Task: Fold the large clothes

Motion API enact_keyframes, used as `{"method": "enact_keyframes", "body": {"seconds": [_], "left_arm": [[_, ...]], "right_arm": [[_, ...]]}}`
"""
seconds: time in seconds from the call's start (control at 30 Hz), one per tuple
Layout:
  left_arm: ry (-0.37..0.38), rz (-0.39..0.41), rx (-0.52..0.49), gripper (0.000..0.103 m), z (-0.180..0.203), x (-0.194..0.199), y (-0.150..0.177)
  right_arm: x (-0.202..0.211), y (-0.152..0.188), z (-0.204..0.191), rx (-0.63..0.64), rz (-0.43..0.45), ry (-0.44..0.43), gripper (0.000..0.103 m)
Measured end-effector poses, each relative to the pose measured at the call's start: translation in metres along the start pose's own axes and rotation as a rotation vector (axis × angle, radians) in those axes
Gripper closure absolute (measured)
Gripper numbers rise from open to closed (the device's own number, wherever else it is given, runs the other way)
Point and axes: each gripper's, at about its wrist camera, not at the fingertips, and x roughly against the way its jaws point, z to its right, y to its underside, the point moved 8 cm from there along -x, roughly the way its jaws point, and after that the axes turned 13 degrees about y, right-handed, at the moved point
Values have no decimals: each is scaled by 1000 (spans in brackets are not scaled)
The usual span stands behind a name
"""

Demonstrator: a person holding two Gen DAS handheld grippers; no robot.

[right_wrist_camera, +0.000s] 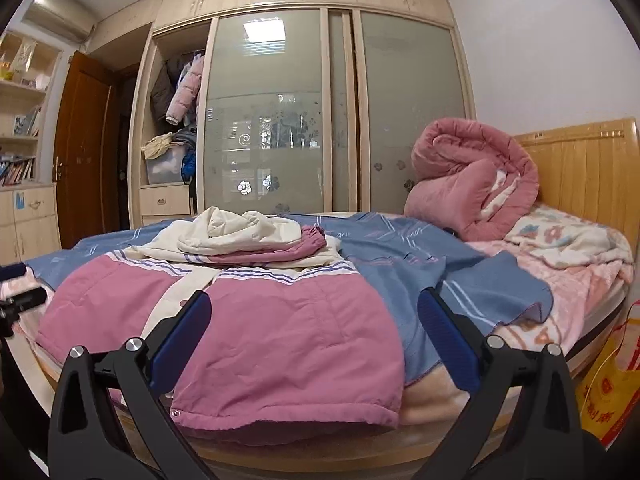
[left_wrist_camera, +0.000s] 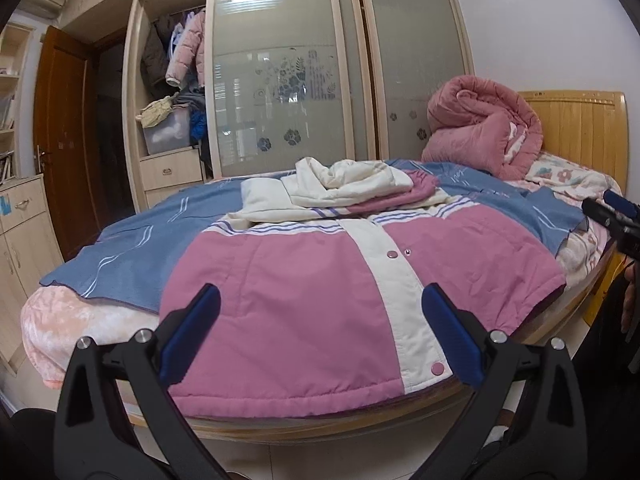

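While a pink-and-cream padded jacket (left_wrist_camera: 288, 300) lies front-up across the near edge of the bed (left_wrist_camera: 360, 424), I hold my left gripper (left_wrist_camera: 320, 332) just short of its hem, fingers (left_wrist_camera: 192, 332) spread wide and closed on nothing. The jacket's cream snap placket (left_wrist_camera: 396, 280) runs from the hem toward the far side, where the sleeves and hood are gathered in a loose cream-and-pink heap (left_wrist_camera: 352, 188) over the chest. Beneath it a blue blanket (left_wrist_camera: 132, 240) with pale stripes covers much of the mattress, itself lying on a peach floral sheet (left_wrist_camera: 68, 320).

My right gripper (right_wrist_camera: 316, 340), seen from its own camera, hangs off the jacket's other lower corner (right_wrist_camera: 288, 408), its blue-padded fingers (right_wrist_camera: 448, 344) likewise wide apart and empty; it also shows at the right edge of the left view (left_wrist_camera: 612, 220). Neither gripper touches the cloth.

At the head of the bed, a rolled pink quilt (left_wrist_camera: 480, 128) leans by the wooden headboard (left_wrist_camera: 576, 128). Behind stands a wardrobe with frosted sliding doors (left_wrist_camera: 280, 80), one bay open on hanging coats (left_wrist_camera: 176, 52). A yellow and red plastic bag (right_wrist_camera: 612, 392) sits by the bed's right side.
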Motion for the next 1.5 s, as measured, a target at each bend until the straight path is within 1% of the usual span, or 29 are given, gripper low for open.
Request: {"method": "enact_keyframes", "body": {"seconds": [0.07, 0.1, 0.17, 0.2, 0.23, 0.27, 0.3, 0.37, 0.43, 0.47, 0.5, 0.57, 0.67, 0.73, 0.77, 0.8, 0.87, 0.93, 0.97, 1.0, 1.07, 1.17, 1.2, 1.23, 1.27, 1.3, 1.4, 1.5], "left_arm": [[-8, 9, -1, 2, -1, 10, 0], [-12, 13, -8, 2, -1, 13, -1], [-28, 33, -32, 2, -1, 25, -1], [-35, 38, -41, 2, -2, 28, -2], [-45, 43, -52, 2, -3, 32, -1], [-55, 46, -61, 2, -5, 36, -1], [-65, 50, -68, 2, -7, 40, 0], [-82, 61, -74, 2, -14, 48, 2], [-97, 68, -77, 2, -21, 53, 2], [-111, 68, -87, 2, -25, 55, 1], [-123, 69, -96, 2, -28, 56, -1], [-134, 72, -136, 2, -32, 60, -8], [-149, 61, -282, 2, -29, 63, -16], [-193, 30, -491, 2, -22, 58, -9], [-206, 20, -573, 2, -17, 55, -4], [-223, -8, -710, 2, -11, 49, 7], [-226, -65, -888, 2, -2, 39, 27], [-192, -93, -940, 2, 5, 33, 39], [-183, -85, -963, 2, 11, 31, 43], [-179, -77, -979, 2, 15, 30, 45], [-176, -76, -995, 2, 20, 26, 48], [-191, -74, -956, 2, 18, 23, 42], [-198, -66, -942, 2, 16, 24, 39], [-207, -51, -922, 2, 14, 25, 34], [-212, -41, -908, 2, 13, 26, 31], [-216, -29, -886, 2, 11, 26, 25], [-231, -16, -837, 2, 5, 25, 15], [-233, -20, -807, 2, 1, 23, 12]], "right_arm": [[3, -1, -4, 53, 27, 24, 1], [5, 1, -7, 106, 52, 52, 1], [6, 8, -11, 224, 78, 130, 1], [5, 10, -11, 258, 85, 168, 1], [5, 13, -10, 300, 96, 222, 1], [6, 14, -10, 344, 119, 262, 1], [9, 17, -12, 386, 138, 281, 1], [10, 26, -15, 497, 160, 300, 1], [7, 36, -18, 597, 147, 316, 1], [6, 43, -21, 675, 151, 326, 1], [5, 48, -24, 735, 164, 323, 1], [6, 67, -33, 908, 205, 258, 1], [4, 93, -36, 1119, 301, 246, 1], [-4, 113, -34, 1221, 317, 219, 1], [-9, 123, -32, 1272, 320, 209, 1], [-11, 130, -32, 1306, 329, 193, 1], [-15, 144, -32, 1379, 372, 171, 1], [-21, 159, -34, 1451, 428, 176, 1], [-28, 169, -33, 1497, 452, 188, 1], [-32, 177, -32, 1533, 469, 200, 1], [-38, 194, -32, 1601, 557, 216, 1], [-46, 210, -29, 1647, 596, 209, 1], [-53, 218, -25, 1675, 613, 227, 1], [-61, 223, -22, 1695, 649, 272, 1], [-66, 225, -20, 1695, 717, 332, 1], [-70, 226, -18, 1690, 752, 360, 1], [-86, 235, -14, 1698, 728, 373, 1], [-90, 248, -11, 1742, 754, 380, 1]]}}
